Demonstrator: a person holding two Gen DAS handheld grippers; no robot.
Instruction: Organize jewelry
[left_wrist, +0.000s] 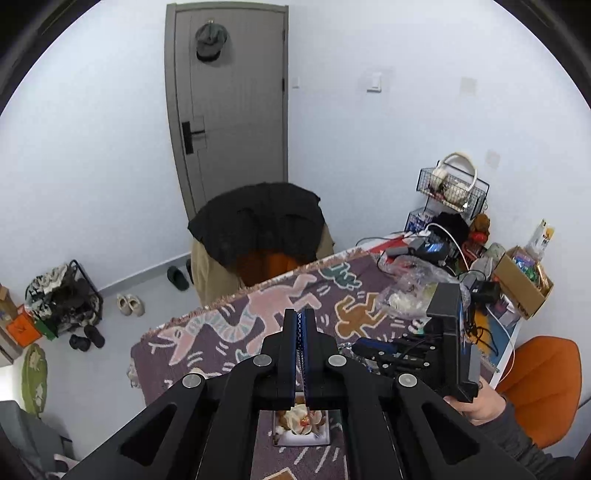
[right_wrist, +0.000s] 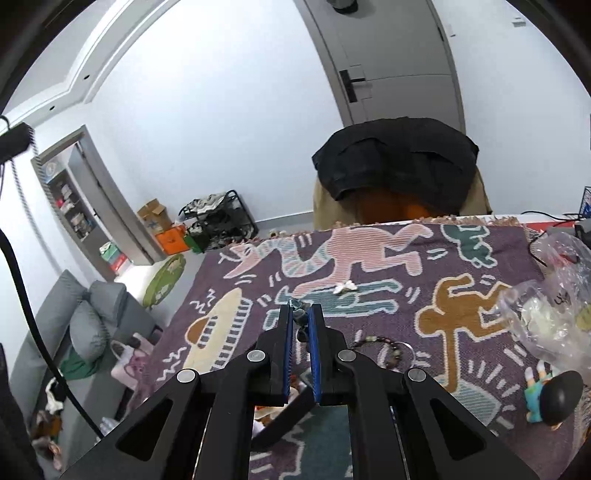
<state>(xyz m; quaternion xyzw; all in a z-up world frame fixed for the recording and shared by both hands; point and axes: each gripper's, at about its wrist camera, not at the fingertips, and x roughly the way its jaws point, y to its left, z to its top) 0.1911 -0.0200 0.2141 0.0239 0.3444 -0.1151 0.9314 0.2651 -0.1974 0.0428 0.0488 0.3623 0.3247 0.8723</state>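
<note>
Table layout, right wrist view
On the blanket (right_wrist: 369, 258): hair clip (right_wrist: 345, 287) far, bead bracelet (right_wrist: 384, 349) nearer, plastic bag (right_wrist: 554, 295) right, 1 figurine (right_wrist: 550, 397) near right.

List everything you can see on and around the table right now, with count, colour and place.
cloth: one, purple with figures, covering the table
bead bracelet: one, brown, on the cloth right of the right gripper
white trinket: one, white, on the cloth ahead of the right gripper
dark beads: one string, dark, between the right gripper's fingers
plastic bag: one, clear, right side of the cloth
figurine: one, teal with black head, near right corner
flower box: one, white with cream flower, under the left gripper
chair: one, orange, draped in black, behind the table
door: one, grey, back wall
left gripper: black, blue pads, nearly closed
right gripper: black, blue pads, clamping the beads
</note>
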